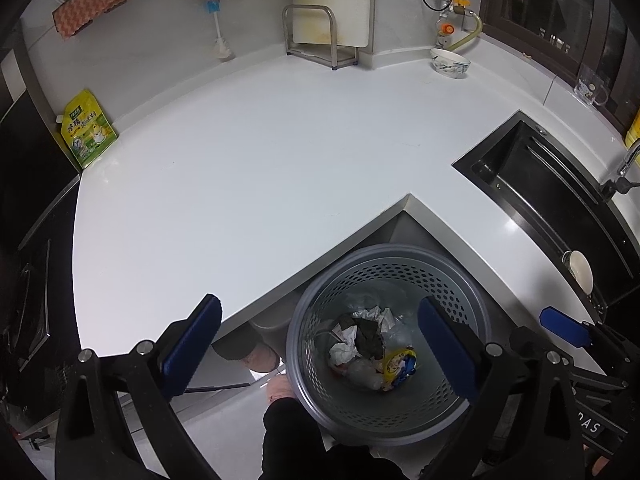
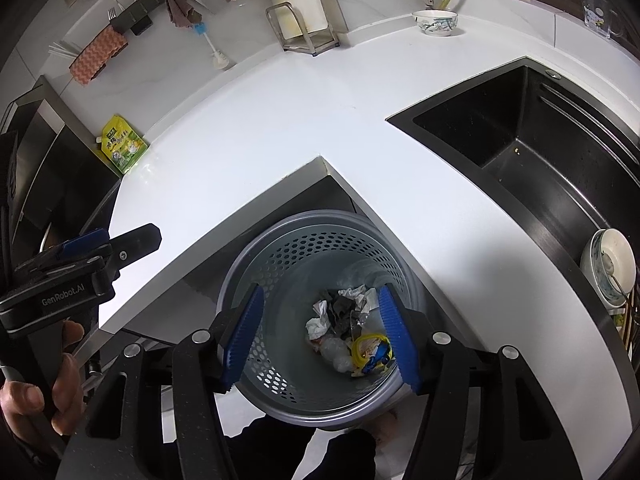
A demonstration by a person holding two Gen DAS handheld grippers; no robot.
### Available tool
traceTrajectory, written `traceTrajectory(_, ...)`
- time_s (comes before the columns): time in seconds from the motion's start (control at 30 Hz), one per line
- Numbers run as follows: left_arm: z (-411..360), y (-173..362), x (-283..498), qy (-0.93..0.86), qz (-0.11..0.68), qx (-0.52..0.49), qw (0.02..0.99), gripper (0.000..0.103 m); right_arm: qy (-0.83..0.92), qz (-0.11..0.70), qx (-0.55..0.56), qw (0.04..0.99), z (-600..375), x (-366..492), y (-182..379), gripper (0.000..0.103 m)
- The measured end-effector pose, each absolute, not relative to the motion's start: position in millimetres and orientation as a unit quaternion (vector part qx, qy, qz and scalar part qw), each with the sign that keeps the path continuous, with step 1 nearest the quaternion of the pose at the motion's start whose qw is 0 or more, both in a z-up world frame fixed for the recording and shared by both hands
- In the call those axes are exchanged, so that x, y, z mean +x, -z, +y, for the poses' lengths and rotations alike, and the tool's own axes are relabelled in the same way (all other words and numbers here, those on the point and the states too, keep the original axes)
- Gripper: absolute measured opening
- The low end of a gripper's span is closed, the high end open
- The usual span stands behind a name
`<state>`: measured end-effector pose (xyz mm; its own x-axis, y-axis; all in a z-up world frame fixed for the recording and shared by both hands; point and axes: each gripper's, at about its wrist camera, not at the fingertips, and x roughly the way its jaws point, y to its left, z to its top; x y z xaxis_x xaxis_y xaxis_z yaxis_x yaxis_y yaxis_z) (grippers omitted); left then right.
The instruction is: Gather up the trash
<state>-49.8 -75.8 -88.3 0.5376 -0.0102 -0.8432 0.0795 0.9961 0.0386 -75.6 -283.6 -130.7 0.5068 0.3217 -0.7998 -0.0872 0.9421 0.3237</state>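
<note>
Both grippers tilt steeply down over the grey perforated bin (image 1: 390, 344), which stands on the floor below the inner corner of the white counter (image 1: 248, 168), low in both frames. The left gripper (image 1: 320, 348) has its blue pads spread wide, nothing between them. The right gripper (image 2: 320, 336) is also spread and empty, framing the crumpled trash (image 2: 352, 332) at the bin's bottom. A hand (image 2: 40, 384) grips the left gripper's handle at lower left.

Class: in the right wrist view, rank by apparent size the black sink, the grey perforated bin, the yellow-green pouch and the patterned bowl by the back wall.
1. Black sink
2. Grey perforated bin
3. Yellow-green pouch and patterned bowl: look alike, unranked.
</note>
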Motion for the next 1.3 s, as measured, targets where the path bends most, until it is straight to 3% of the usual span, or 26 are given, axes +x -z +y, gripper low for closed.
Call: traceTrajectory(1.3,-76.7,94.1,-46.9,0.023,0.493,0.04,0.869,0.097,-0.118,0.476,0.097,0.866,-277.4,-73.7,124.2,0.06)
